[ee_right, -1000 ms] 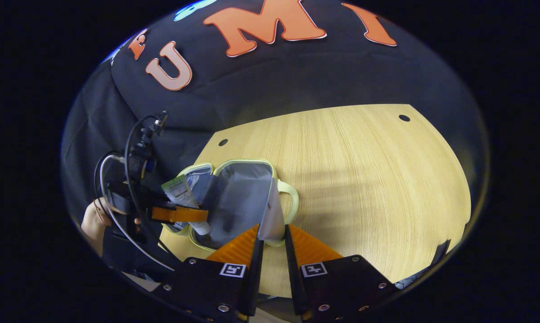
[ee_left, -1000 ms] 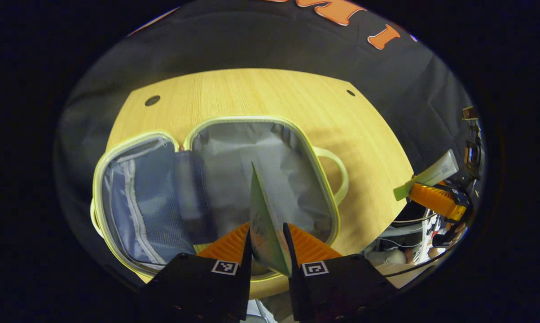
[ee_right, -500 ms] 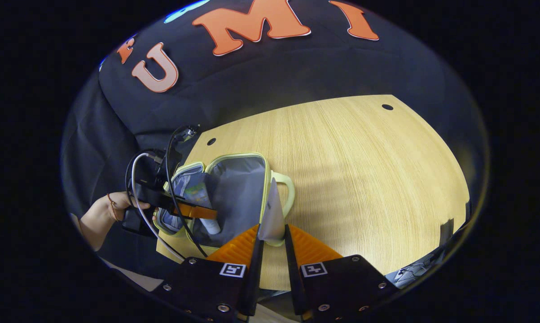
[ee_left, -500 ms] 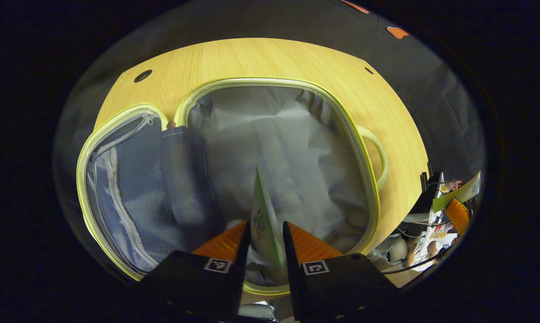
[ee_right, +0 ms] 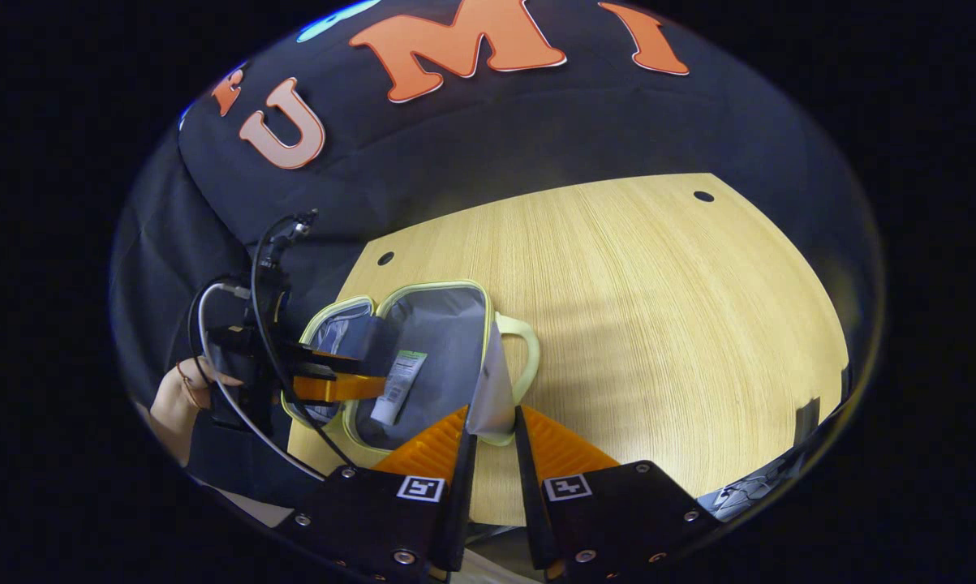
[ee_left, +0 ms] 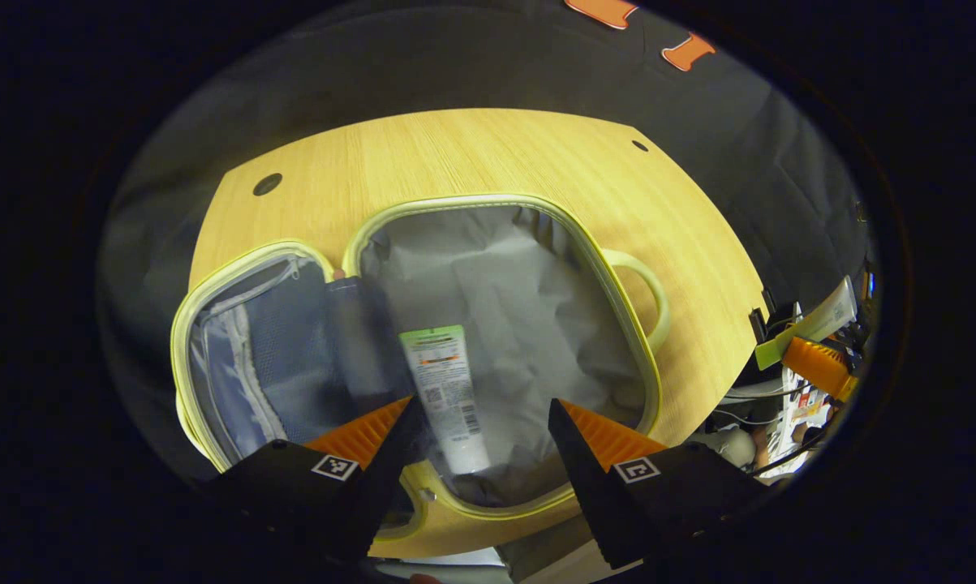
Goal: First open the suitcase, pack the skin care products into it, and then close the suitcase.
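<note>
The suitcase [ee_left: 423, 341] is laid open on the desk [ee_left: 488, 154]. A tube [ee_left: 445, 397] is seen lying loose inside, between the wide-spread fingers of the left hand-held gripper [ee_left: 479, 422]. A second tube [ee_right: 492, 389] is pinched by the right hand-held gripper [ee_right: 492, 454].

**A draped recording booth, not a home**

I see a staged booth. Black cloth [ee_right: 488, 154] hangs as a wall behind and around a light wooden table [ee_right: 658, 308], whose top has small round holes near its far corners, like a desk with cable ports. Past the table's near edge in the left gripper view I make out a clutter of cables and gear [ee_left: 767, 410], too blurred to name. In the right gripper view, wires loop off the handheld rig [ee_right: 252, 341]. It all reads to me as a lab-style data-collection setup.
</note>
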Motion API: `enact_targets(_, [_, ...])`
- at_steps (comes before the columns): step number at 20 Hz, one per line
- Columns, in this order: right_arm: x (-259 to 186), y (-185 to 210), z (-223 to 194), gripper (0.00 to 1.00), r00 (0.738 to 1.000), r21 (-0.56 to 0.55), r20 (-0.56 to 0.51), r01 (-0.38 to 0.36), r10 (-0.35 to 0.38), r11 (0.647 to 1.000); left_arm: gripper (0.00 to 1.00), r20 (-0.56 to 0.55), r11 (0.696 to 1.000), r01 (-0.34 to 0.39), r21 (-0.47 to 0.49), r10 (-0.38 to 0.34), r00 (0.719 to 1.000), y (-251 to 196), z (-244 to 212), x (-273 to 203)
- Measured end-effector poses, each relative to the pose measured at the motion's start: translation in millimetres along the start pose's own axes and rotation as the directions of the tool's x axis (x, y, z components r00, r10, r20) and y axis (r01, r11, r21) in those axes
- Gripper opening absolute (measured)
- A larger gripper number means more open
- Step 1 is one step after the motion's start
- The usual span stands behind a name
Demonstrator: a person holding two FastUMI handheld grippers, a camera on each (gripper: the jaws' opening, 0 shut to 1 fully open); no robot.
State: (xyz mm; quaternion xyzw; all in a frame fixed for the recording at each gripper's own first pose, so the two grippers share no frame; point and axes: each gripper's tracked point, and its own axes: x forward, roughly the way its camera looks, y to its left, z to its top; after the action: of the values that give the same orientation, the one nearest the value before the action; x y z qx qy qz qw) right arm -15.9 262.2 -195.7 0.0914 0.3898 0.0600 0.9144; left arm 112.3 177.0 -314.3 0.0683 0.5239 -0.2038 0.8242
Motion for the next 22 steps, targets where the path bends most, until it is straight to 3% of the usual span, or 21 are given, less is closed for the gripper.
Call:
enact_targets(4, [-4, 18, 24, 0.31, 1.0, -0.062, 0.026, -0.01, 0.012, 0.998, 0.98, 0.15, 0.999, -0.015, -0.035, 0.02, 0.988, 19, 12, -39])
enact_targets(7, [-4, 48, 44, 0.31, 0.998, -0.117, 0.042, -0.045, 0.05, 0.992, 0.98, 0.284, 0.996, -0.076, -0.039, 0.084, 0.955, 49, 19, -81])
enact_targets(11, [9, 94, 50, 0.31, 0.994, -0.178, -0.006, -0.112, 0.113, 0.978, 0.98, 0.468, 0.984, -0.165, -0.072, 0.179, 0.865, 84, 27, -137])
enact_targets(14, [20, 128, 42, 0.31, 0.985, -0.202, -0.068, -0.168, 0.158, 0.965, 0.98, 0.543, 0.973, -0.169, -0.155, 0.227, 0.808, 96, 32, -185])
enact_targets(19, [66, 124, 8, 0.3, 0.973, -0.229, -0.217, -0.133, 0.082, 0.964, 0.98, 0.667, 0.953, -0.195, -0.23, 0.301, 0.681, 121, 30, -262])
enact_targets(22, [100, 113, -22, 0.31, 0.952, -0.248, -0.304, -0.098, 0.019, 0.964, 0.98, 0.686, 0.942, -0.211, -0.26, 0.334, 0.647, 131, 19, -310])
